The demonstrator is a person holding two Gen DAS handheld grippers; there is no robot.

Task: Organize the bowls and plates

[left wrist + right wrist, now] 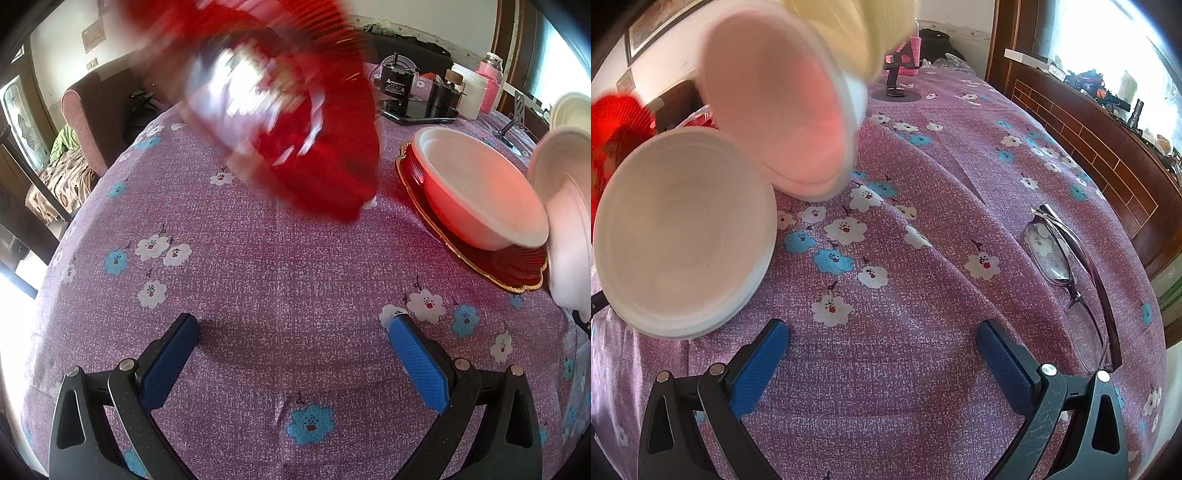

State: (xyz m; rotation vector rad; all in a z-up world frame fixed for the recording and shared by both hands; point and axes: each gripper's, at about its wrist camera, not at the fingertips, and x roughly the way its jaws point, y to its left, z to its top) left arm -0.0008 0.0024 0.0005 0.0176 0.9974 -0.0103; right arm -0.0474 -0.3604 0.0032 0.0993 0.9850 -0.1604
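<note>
Purple tablecloth [942,229] with white and blue flowers, creased. Eyeglasses [1067,280], purple frame, folded, lying on the cloth at the right. Black phone stand [895,83] at the far edge. Pink flask [490,79], white tub [468,90], black device [396,85] on a tray, grouped at the far side. Brown armchair [92,114] beyond the table.

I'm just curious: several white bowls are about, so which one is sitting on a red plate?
The upright white bowl rests on the gold-rimmed red plate. The tilted bowl near the right gripper and the blurred bowl behind it do not.
</note>
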